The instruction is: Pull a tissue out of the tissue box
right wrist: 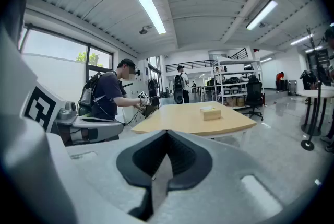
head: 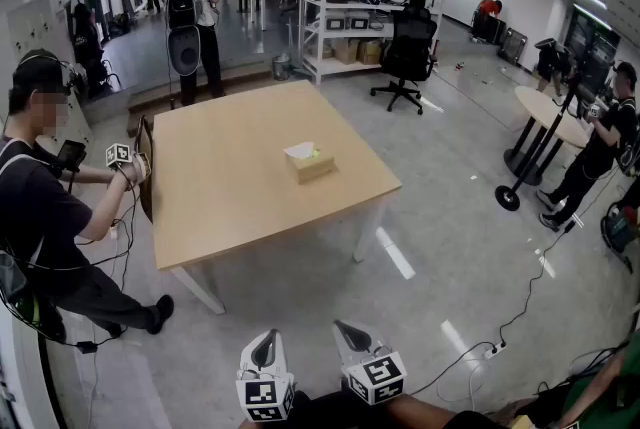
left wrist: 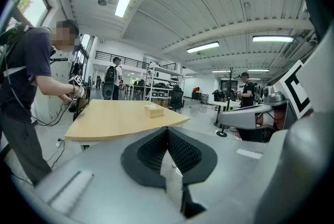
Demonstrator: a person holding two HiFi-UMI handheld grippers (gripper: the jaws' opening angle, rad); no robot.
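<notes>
The tissue box [head: 311, 162] sits on the tabletop [head: 220, 197], toward its right side in the head view and in from every edge. A white tissue [head: 300, 151] stands up out of the slot in the box's top.

Both tongs are held off the tabletop's near edge, over the floor [head: 300, 287], well apart from the tabletop and from the box. The left tongs [head: 266, 345] and the right tongs [head: 349, 332] hang side by side, near each other, aimed toward the tabletop and tipped slightly down. In the left gripper view the left tongs are clenched: the dark pads meet along one seam with nothing between them. The right gripper view shows the same of the right tongs, clenched on nothing. In each of those views the box shows beyond the tips, on the tabletop, with nothing touching it.

A person [head: 40, 217] in dark clothes stands at the tabletop's left edge and holds another gripper [head: 122, 157] with a marker cube just beside that edge. Beyond the tabletop's far edge a second person [head: 195, 7] with a backpack faces away. Past its far right corner stand a white rack [head: 345, 12] and a black chair [head: 405, 52]. Well off the tabletop's right side is a round table [head: 548, 112] with a third person [head: 600, 152] next to it.
</notes>
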